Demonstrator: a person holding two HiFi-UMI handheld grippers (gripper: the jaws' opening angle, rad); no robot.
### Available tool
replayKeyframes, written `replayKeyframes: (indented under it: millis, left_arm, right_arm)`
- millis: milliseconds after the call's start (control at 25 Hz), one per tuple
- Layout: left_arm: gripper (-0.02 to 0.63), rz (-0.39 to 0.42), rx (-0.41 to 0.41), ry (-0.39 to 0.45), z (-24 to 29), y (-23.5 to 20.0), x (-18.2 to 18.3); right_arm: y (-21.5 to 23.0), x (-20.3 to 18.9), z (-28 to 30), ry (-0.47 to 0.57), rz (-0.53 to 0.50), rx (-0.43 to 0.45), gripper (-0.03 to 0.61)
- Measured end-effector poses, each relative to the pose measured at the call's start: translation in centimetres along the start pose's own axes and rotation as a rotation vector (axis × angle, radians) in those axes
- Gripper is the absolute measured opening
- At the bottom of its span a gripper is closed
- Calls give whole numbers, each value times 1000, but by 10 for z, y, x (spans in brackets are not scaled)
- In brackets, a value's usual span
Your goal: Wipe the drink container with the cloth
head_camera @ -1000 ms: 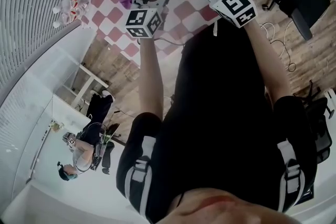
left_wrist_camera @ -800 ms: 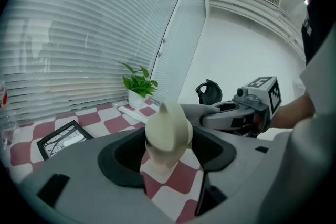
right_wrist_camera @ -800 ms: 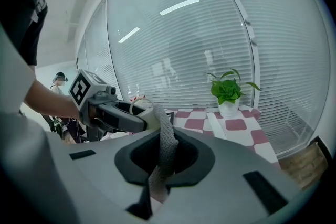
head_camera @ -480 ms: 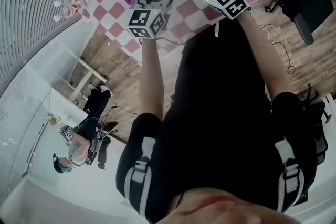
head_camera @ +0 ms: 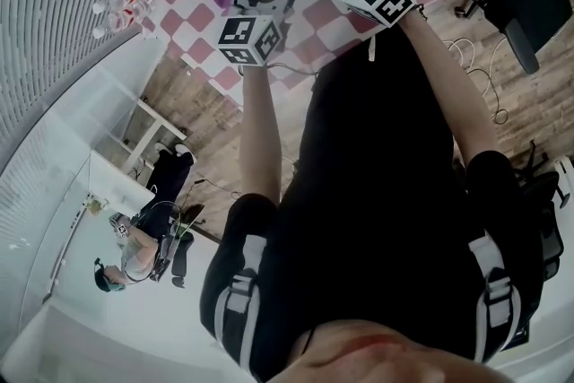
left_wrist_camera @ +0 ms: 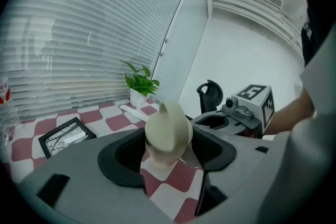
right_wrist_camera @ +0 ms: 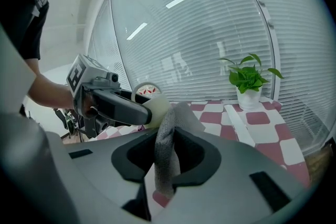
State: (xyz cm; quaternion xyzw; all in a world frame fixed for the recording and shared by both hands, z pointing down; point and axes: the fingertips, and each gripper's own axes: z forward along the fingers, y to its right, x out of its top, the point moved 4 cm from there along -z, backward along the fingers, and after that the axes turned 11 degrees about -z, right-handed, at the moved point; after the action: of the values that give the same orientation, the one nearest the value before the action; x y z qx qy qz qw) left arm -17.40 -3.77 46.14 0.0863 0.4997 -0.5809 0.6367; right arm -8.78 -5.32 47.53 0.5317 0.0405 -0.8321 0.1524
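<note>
Cream-coloured and rounded, the drink container [left_wrist_camera: 168, 131] sat clamped between the jaws of the left gripper [left_wrist_camera: 167, 153], above the checked table [head_camera: 318, 13] (whether its base rested there we could not tell).

The right gripper [right_wrist_camera: 169, 165] had the grey cloth [right_wrist_camera: 167, 136] hanging through its jaws. They had just been opening a little, yet the gap was narrow and the pads looked to be pressing the fabric.

Seen along the right jaws, the container lay just ahead and slightly to the left. The cloth's upper fold was touching its side, or very nearly. Its long axis we could not settle from these views.

We judged that the coming wipe would fall to the right hand. It would need to sweep the cloth leftward across the container's flank while the left hand kept the container steady.
</note>
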Motion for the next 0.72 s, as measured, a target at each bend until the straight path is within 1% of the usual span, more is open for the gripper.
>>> replayKeyframes:
  millis: [120, 160, 200, 240, 360, 440, 640, 720]
  left_arm:
    - [298, -4, -1, 0, -1, 0, 0]
    - [298, -3, -3, 0, 0, 0, 0]
    - [298, -3, -4, 0, 0, 1, 0]
    - [298, -4, -3, 0, 0, 1, 1]
    - [298, -17, -1, 2, 1, -2, 1]
    - [299, -22, -1, 3, 1, -3, 2]
    - [298, -29, -1, 5, 1, -4, 4]
    - [298, -28, -2, 5, 1, -4, 5]
  right_arm:
    - [0, 0, 0, 4, 0, 18, 91]
    - [-1, 0, 0, 3, -1, 35, 107]
    - [-3, -1, 1, 0, -4, 57, 144]
    - [-5, -2, 2, -2, -7, 75, 157]
    - [-8, -3, 3, -4, -16, 106, 161]
    - [-10, -3, 3, -7, -24, 130, 175]
    - [-16, 0, 2, -6, -34, 200, 257]
    - [-19, 1, 2, -8, -53, 224, 283]
